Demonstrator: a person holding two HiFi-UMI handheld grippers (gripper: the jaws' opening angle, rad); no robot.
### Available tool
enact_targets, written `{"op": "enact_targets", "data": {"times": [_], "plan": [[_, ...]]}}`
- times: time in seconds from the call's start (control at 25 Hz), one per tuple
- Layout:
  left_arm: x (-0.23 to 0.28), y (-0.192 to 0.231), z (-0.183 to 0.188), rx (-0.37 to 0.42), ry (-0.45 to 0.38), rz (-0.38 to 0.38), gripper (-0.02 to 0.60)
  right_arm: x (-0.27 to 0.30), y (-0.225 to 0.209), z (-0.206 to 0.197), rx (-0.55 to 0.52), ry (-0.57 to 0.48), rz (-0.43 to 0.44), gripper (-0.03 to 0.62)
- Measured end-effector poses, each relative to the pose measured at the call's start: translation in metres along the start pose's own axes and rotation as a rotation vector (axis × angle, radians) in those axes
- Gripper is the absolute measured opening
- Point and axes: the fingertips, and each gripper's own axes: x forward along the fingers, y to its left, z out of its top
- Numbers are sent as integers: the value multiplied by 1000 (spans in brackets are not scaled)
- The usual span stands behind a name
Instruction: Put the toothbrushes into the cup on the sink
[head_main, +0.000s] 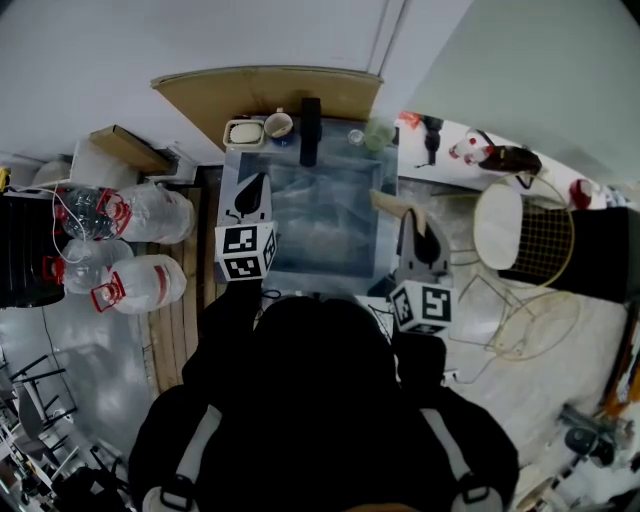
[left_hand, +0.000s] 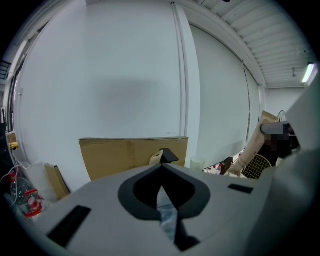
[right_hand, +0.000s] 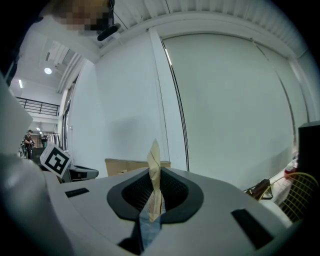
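- Right claw (head_main: 408, 215), at the 3 o'clock edge of the sink (head_main: 330, 240), is clamped on a thin tan strip (right_hand: 153, 185).
- Left claw (head_main: 256, 185), at the 9 o'clock edge, has its jaws together and empty.
- White cup (head_main: 278, 125) stands on the back rim at 11 o'clock, and a green cup (head_main: 378, 133) at 1 o'clock.

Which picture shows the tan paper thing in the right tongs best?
The right gripper view: the tan paper packet stands up close, pinched between the right tongs. The head view shows only its tip poking out ahead of them. The left gripper view doesn't show it clearly.
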Motion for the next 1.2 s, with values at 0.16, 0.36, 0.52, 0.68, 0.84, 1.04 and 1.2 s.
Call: {"op": "enact_targets", "data": {"times": [0.16, 0.36, 0.52, 0.68, 0.84, 1.04, 1.2], "plan": [[-12, -13, -11, 5, -7, -6, 3, 11, -10, 2, 11, -12, -7, 32], [-28, -24, -15, 2, -27, -7, 3, 36, -23, 13, 17, -50, -33, 32], [-35, -32, -21, -9, -24, -7, 3, 63, -41, 14, 21, -80, -76, 32], [-42, -34, -26, -20, -22, -1, 3, 87, -51, 18, 34, -100, -95, 32], [-46, -40, -28, -25, -20, -1, 2, 112, -64, 11, 33, -113, -137, 32], [-50, -44, -29, -17, -18, -5, 2, 132, -69, 3, -23, -101, -156, 32], [-51, -46, -30, -17, -15, -6, 2, 150, -69, -8, -40, -72, -151, 32]]}}
